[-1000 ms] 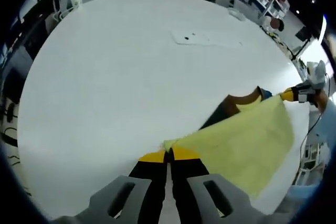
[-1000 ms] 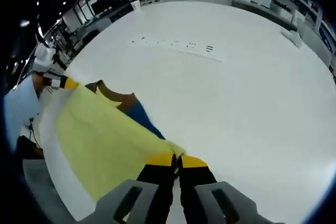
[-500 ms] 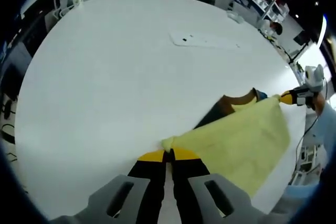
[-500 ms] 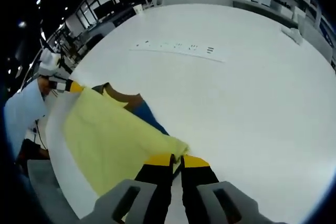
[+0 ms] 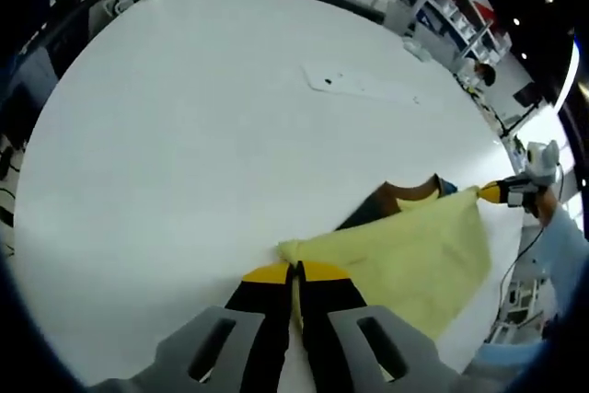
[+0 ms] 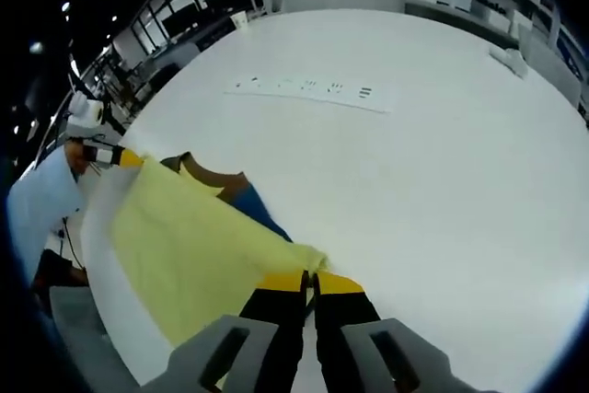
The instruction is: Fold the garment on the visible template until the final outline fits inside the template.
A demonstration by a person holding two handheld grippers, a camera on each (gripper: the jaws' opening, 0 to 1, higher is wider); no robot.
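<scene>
Yellow garment (image 5: 405,250) hangs stretched over the near edge of the white table (image 5: 202,135), one corner pinched in your closed left gripper (image 5: 294,271), the other in your closed right gripper (image 6: 308,279); uneven pulling could slip a corner or skew the fold

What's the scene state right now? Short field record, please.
surface: white table
garment: yellow garment, brown and blue parts showing at its far edge, stretched between both grippers
left gripper: shut on a garment corner
right gripper: shut on the opposite corner
other item: flat white sheet with dark marks, lying apart from the garment
fold: not yet done
</scene>
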